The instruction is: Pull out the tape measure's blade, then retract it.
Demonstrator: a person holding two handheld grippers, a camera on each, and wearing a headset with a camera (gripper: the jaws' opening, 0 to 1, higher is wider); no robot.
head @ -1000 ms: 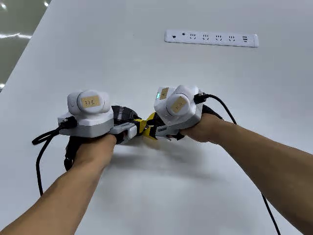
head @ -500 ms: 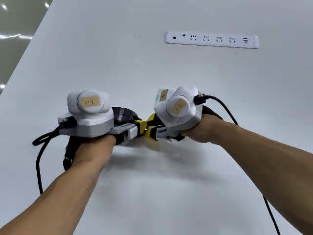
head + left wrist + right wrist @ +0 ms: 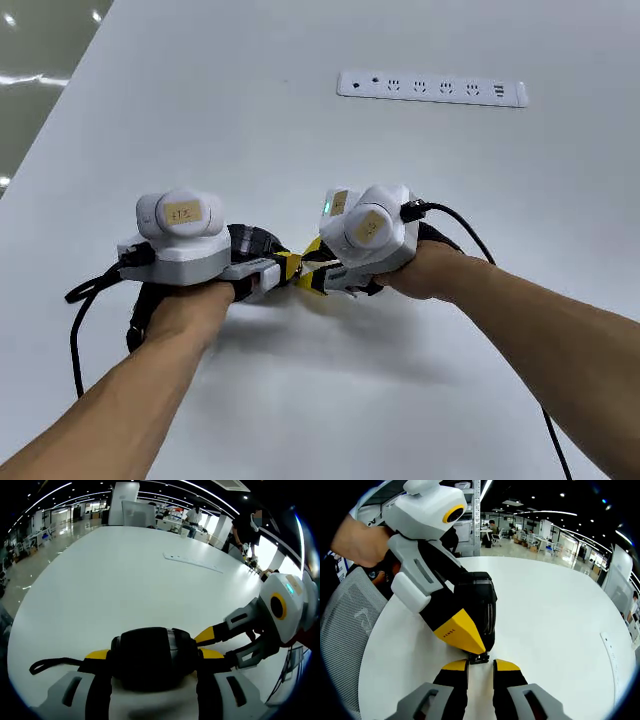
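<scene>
A black tape measure [image 3: 255,240] is held in my left gripper [image 3: 285,265], which is shut on its case. In the left gripper view the case [image 3: 152,655] sits between the yellow-tipped jaws at the bottom, a black wrist strap [image 3: 47,664] trailing left. My right gripper [image 3: 312,268] meets it from the right. In the right gripper view the blade's metal hook [image 3: 479,658] pokes from the case [image 3: 477,605], and my right gripper [image 3: 480,666] pinches it between its yellow fingertips. Hardly any blade shows.
A white power strip [image 3: 430,88] lies flat at the far side of the white table [image 3: 300,400]. Black cables [image 3: 75,330] trail from both grippers toward me. The table's left edge [image 3: 50,130] runs diagonally beside a shiny floor. People and desks stand far behind.
My right gripper has edged a little to the right, away from the left one. The left gripper and the tape case have stayed put.
</scene>
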